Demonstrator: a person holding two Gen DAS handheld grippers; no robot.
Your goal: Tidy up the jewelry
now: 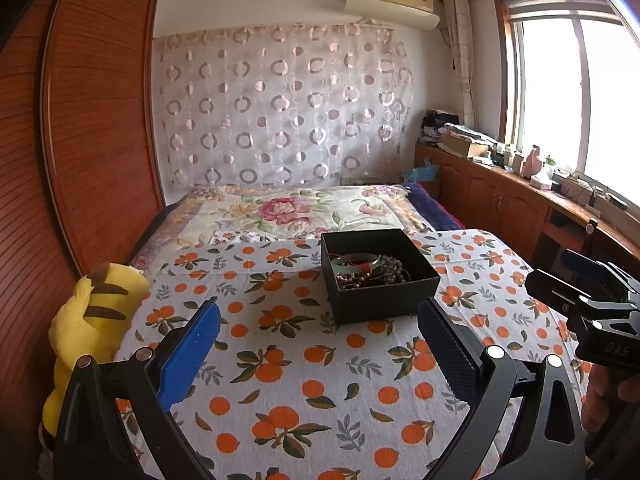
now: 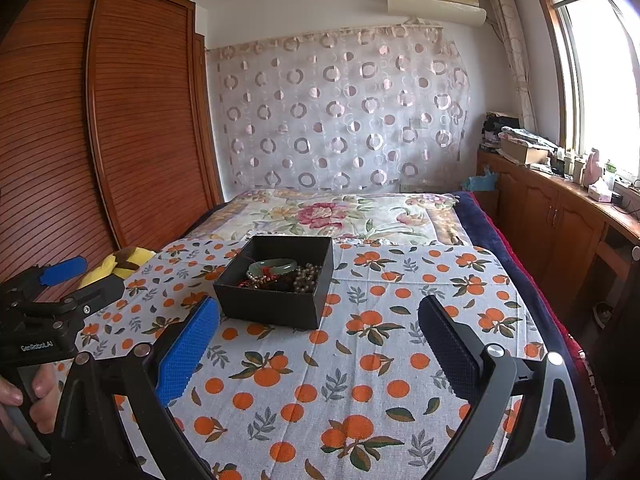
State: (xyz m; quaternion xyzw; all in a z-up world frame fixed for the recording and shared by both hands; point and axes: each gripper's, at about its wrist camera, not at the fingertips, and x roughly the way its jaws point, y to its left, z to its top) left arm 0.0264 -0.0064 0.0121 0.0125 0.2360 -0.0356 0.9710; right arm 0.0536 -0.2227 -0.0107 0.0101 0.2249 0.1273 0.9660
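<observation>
Yellow striped plush toy (image 1: pixel 90 320) sits at the cloth's left edge, well clear; left gripper (image 1: pixel 320 330) hovers low over the orange-print cloth (image 1: pixel 300 380), jaws wide, holding nothing, just short of the black box (image 1: pixel 380 304). The box already holds the jewelry, a pale green jade bangle (image 1: pixel 354 262) lying on tangled brown bead strands (image 1: pixel 384 274) with a red cord, so I'd judge the step is reaching in for 1 piece: go for the bangle rim first, come down from above to clear the box wall, close gently since jade is hard and slick. Right gripper (image 2: pixel 318 330) is also wide and empty, near the box's front corner; use it to pin the box if beads snag.
</observation>
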